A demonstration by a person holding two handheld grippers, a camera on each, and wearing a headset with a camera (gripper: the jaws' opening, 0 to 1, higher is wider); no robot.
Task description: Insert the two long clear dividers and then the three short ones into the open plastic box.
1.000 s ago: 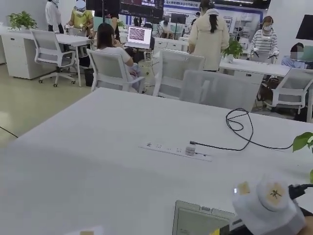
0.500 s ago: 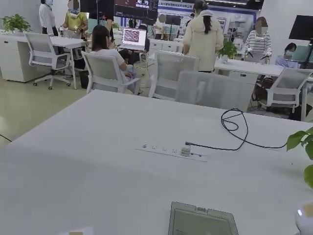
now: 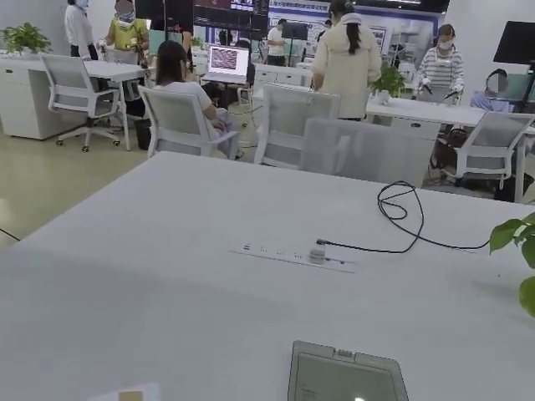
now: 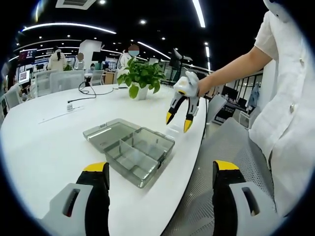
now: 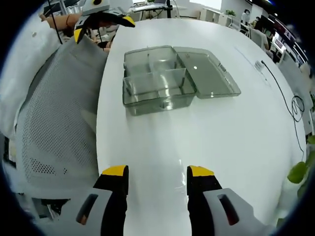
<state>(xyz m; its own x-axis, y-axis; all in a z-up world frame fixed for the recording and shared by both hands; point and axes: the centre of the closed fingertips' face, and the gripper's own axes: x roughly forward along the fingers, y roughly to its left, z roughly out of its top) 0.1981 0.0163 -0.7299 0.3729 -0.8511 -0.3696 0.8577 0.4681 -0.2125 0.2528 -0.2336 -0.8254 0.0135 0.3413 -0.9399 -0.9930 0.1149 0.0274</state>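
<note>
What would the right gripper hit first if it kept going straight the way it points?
Probably the right gripper meets the white table just short of the open plastic box; angled slightly shallower, the box's near wall. Depth is unclear.

I look out over my big white table [image 3: 167,276]. A flat white strip [image 3: 284,253] with plug holes lies in the middle. A small plug [image 3: 317,255] sits at its right end, and a black cord [image 3: 378,249] runs from it and curls into a loop. At the bottom edge lies a clear lid [image 3: 347,380] — the picture cuts off its near part. Green leaves [image 3: 517,236] poke in from the right. Past the table stand white chairs [image 3: 361,154]. Farther back are people — one in a pale coat [image 3: 345,63] stands with their back to me, and one sits near a laptop [image 3: 227,63].
</note>
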